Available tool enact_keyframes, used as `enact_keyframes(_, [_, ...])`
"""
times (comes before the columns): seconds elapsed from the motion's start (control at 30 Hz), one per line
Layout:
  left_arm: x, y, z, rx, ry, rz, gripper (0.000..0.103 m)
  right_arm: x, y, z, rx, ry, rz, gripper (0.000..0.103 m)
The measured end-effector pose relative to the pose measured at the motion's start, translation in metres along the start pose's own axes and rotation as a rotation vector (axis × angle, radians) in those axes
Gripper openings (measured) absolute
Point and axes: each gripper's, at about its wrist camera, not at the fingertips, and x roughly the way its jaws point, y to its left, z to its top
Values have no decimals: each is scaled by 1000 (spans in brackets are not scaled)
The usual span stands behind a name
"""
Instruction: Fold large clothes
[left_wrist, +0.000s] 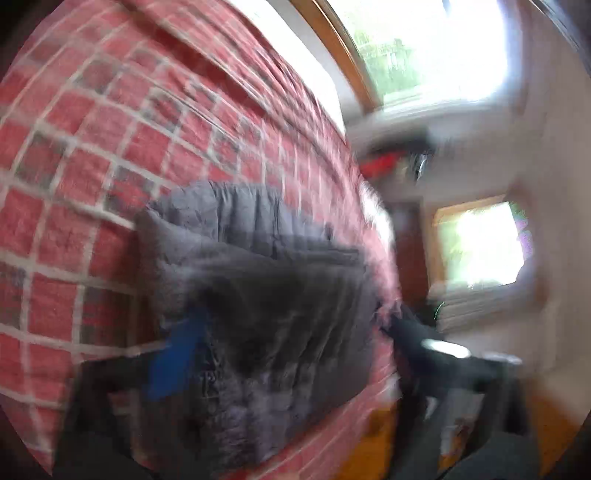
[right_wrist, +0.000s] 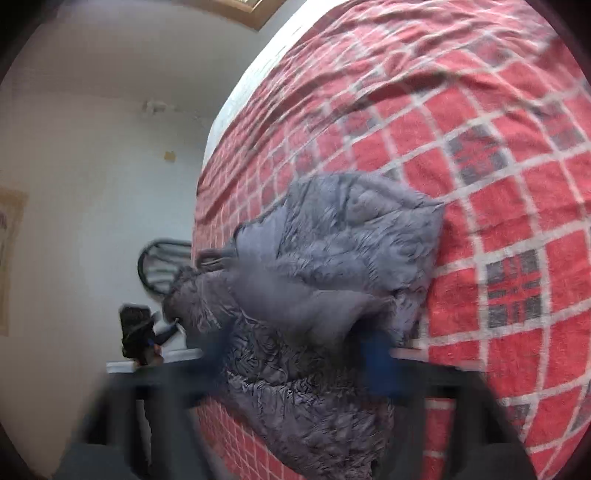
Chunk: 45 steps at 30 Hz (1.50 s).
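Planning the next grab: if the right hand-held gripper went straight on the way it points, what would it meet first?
Probably the grey padded garment, bunched on the red checked bedspread right ahead of the open right hand-held gripper. Blur makes depth uncertain.

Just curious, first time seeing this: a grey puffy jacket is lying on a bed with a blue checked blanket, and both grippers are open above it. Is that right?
Nearly. The blanket is red with white lines and some grey squares, not blue, as the right wrist view shows. The grey puffy jacket does lie on it, and the left gripper and right gripper are open.
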Motion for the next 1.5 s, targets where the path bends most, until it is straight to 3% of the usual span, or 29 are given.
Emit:
enact_keyframes(0.07, [-8, 23, 10, -121, -37, -94, 100, 0, -1, -1, 13, 16, 40, 91])
enact_keyframes(0.1, [-11, 27, 11, -145, -48, -90, 100, -3, 2, -3, -10, 1, -3, 91])
enact_keyframes(0.2, [-17, 14, 7, -24, -62, 102, 100, -14, 22, -6, -141, -31, -96, 91])
enact_keyframes(0.33, [-6, -12, -6, 150, -33, 225, 100, -21, 30, -2, -222, -88, -158, 91])
enact_keyframes(0.47, [25, -24, -15, 252, 25, 333, 100, 3, 20, -3, -260, -59, -221, 89])
enact_keyframes(0.53, [36, -20, -18, 291, 60, 387, 100, 20, 16, -8, -292, -29, -251, 84])
enact_keyframes(0.6, [42, -20, -18, 313, 66, 434, 100, 35, 11, -11, -314, 12, -257, 60])
enact_keyframes(0.67, [45, -18, -17, 321, 60, 437, 98, 41, 10, -13, -322, 17, -266, 49])
enact_keyframes(0.7, [45, -18, -16, 321, 51, 433, 96, 41, 10, -14, -328, 13, -271, 42])
enact_keyframes(0.77, [46, -20, -15, 335, 50, 449, 53, 41, 11, -14, -340, 4, -284, 30])
enact_keyframes(0.83, [47, -23, -15, 358, 45, 491, 41, 39, 15, -17, -360, -3, -281, 24])
enact_keyframes(0.87, [48, -24, -16, 366, 52, 501, 30, 38, 19, -19, -381, -11, -293, 21])
enact_keyframes(0.97, [54, -24, -19, 384, 51, 554, 8, 33, 29, -25, -415, -35, -312, 17])
enact_keyframes(1.1, [50, -25, -20, 367, 35, 531, 3, 28, 43, -28, -439, -69, -313, 11])
enact_keyframes(1.3, [19, -46, -19, 385, -43, 445, 2, 3, 73, -33, -495, -141, -293, 9])
enact_keyframes(1.5, [13, -68, -6, 415, -84, 417, 2, -9, 100, -16, -522, -228, -270, 9])
